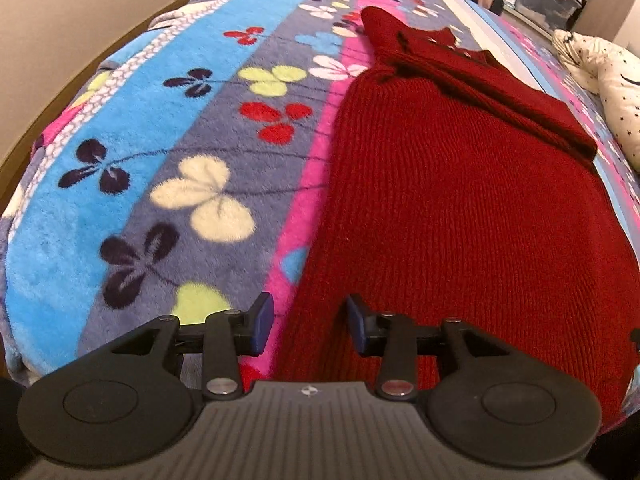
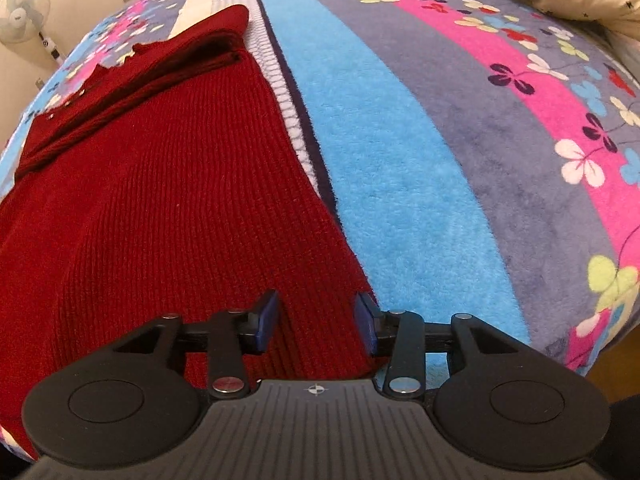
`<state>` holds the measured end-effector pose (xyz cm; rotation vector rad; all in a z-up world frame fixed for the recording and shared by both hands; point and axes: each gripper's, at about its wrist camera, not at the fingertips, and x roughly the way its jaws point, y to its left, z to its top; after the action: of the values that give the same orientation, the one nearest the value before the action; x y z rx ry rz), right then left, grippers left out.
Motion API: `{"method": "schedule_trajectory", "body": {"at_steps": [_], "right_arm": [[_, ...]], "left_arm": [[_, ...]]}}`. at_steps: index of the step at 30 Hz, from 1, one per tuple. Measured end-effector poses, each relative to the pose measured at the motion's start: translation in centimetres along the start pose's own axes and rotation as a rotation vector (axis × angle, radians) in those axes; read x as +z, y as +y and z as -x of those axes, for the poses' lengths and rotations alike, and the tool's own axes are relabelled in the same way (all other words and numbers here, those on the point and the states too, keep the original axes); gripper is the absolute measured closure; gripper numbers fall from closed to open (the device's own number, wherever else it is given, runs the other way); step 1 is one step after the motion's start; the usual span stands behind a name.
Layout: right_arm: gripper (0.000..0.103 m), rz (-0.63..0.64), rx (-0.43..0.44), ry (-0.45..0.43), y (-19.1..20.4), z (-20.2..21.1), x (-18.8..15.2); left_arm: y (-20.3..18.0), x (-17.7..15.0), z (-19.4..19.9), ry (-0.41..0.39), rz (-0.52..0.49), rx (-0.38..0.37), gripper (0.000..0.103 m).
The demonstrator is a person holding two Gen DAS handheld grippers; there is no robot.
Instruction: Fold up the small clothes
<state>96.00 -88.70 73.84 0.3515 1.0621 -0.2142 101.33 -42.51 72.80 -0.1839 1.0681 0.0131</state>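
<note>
lengthwise, the red sweater (image 1: 460, 208) points away from both open tools (image 1: 310, 322) (image 2: 316, 322), collar far.

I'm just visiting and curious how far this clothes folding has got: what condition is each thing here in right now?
Dark red knitted sweater: lying flat on the blanket, sleeves folded across its far end, near hem not yet folded.
Left gripper: open, over the sweater's left near edge.
Right gripper: open, over the sweater's right near edge.
Fleece blanket with flower pattern and coloured stripes: spread out under the sweater.
</note>
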Motion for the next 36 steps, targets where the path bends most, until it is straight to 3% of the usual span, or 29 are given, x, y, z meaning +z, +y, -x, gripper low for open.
{"method": "schedule_trajectory", "body": {"at_steps": [1,3,4,6,11,13,17,20,24,26,28,32,36], "right_arm": [[0.059,0.009,0.004,0.007,0.1,0.0,-0.1],[0.077,0.025,0.015,0.021,0.2,-0.1,-0.1],[0.097,0.032,0.021,0.023,0.3,-0.2,-0.1],[0.103,0.022,0.026,0.008,0.1,0.1,0.0],[0.103,-0.031,0.011,-0.083,-1.1,2.0,0.6],[0.103,-0.049,0.01,-0.074,-1.6,1.9,0.6],[0.095,-0.074,0.011,-0.003,-2.1,0.3,0.4],[0.081,-0.08,0.036,0.014,-1.9,-0.1,0.4],[0.079,-0.112,0.019,-0.033,-2.0,0.7,0.6],[0.055,-0.143,-0.017,-0.088,-2.4,1.6,0.9],[0.046,-0.154,-0.032,-0.089,-2.7,1.6,0.8],[0.046,-0.057,-0.048,0.028,-1.4,-0.5,0.1],[0.046,-0.03,-0.061,0.035,-0.9,-0.8,0.0]], "left_arm": [[-0.1,-0.1,0.1,0.001,-0.007,-0.009,0.067],[-0.6,-0.3,0.4,-0.003,-0.02,-0.023,0.081],[-0.6,-0.4,0.5,-0.008,-0.024,-0.026,0.089],[-0.7,-0.5,0.9,-0.024,-0.033,-0.031,0.091],[-0.2,-0.6,1.7,-0.051,-0.007,-0.06,0.092],[0.2,-0.5,1.7,-0.04,0.009,-0.069,0.092],[0.3,-0.4,1.2,-0.015,0.036,-0.06,0.088],[0.0,-0.4,0.9,0.002,0.034,-0.05,0.079],[0.1,-0.4,1.0,0.0,0.042,-0.044,0.077],[0.1,-0.5,1.1,0.001,0.044,-0.042,0.077],[0.1,-0.5,1.0,0.002,0.041,-0.038,0.077],[-0.5,-0.5,1.0,0.001,0.027,-0.031,0.077],[-0.6,-0.5,1.0,0.003,0.02,-0.03,0.077]]}}
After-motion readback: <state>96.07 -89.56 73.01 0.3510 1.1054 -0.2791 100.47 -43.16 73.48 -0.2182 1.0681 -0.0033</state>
